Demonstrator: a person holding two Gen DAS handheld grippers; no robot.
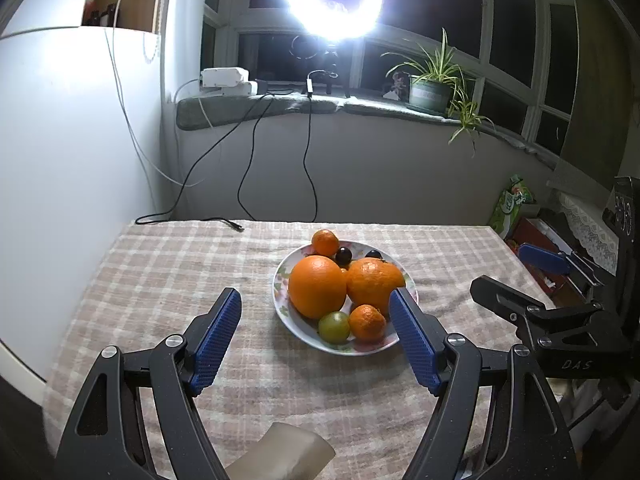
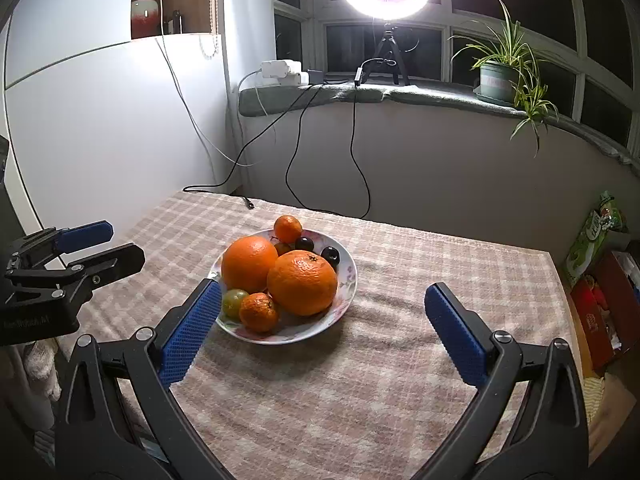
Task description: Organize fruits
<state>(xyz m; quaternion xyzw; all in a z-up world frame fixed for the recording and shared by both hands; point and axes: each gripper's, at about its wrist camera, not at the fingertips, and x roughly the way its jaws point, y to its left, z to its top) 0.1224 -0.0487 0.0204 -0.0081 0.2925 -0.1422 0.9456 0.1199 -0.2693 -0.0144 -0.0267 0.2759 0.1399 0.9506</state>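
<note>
- Where a checked tablecloth (image 2: 360,360) covers the table, a floral plate (image 2: 348,280) sits mid-table.
- Both grippers, left (image 1: 316,336) and right (image 2: 322,328), gape wide and empty before it.
- Oranges (image 2: 302,282), mandarins, dark grapes fill the plate.

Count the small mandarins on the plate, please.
3 show. One mandarin sits at the far rim of the plate, one at the near rim beside the green fruit, and one is half hidden behind the big oranges. More may be hidden.
</note>
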